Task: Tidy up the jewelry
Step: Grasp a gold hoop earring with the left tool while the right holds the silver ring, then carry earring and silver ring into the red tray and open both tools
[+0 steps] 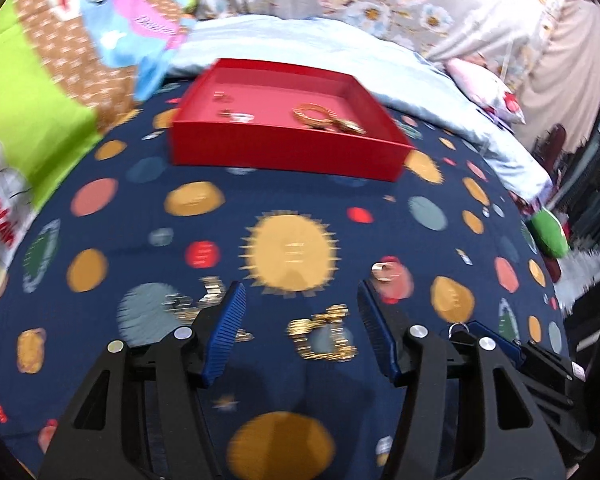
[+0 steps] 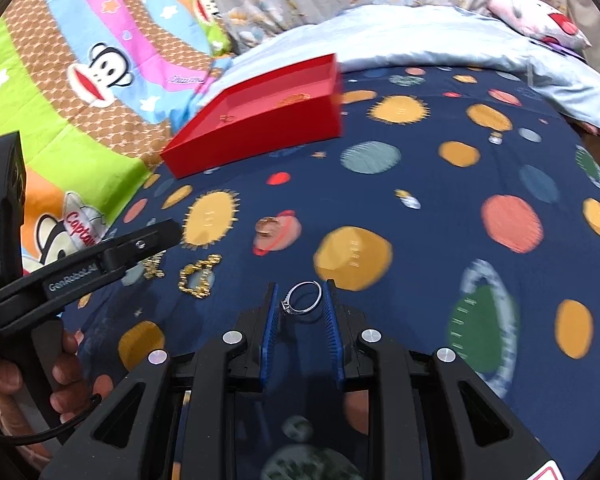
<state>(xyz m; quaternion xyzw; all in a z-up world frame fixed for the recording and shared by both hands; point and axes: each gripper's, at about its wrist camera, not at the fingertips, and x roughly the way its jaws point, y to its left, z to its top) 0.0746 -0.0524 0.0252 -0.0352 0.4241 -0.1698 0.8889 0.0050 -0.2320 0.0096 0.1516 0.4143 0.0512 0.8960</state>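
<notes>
A: Right wrist view first. Right gripper [image 2: 302, 300] tilts down over the bed cover [image 2: 440, 184], fingers [image 2: 270, 320] clamped on a silver ring [image 2: 303, 298], one blue pad on each side of the band, ring off the fabric.

B: Left one?

A: Left gripper [image 1: 300, 312] also angled down, fingers [image 1: 228, 320] apart w/ nothing between the pads. Gold chain [image 1: 324, 332] lies on the cover below the gap, closer to the right pad; can't tell if anything touches it. From the right wrist cam the left gripper [image 2: 172, 232] comes in from the left edge, a hand [image 2: 66, 364] wrapped around its grip low in the corner.

B: Other pieces?

A: Small ring [image 1: 382, 270] on the cover just past the left gripper's right finger. Blurry gold/silver bit [image 1: 204, 300] beside its left finger, partly hidden. Red tray [image 1: 284, 152] sits further up the bed, well apart from both grippers, w/ a gold bangle [image 1: 314, 114] and a few small bits inside.
</notes>
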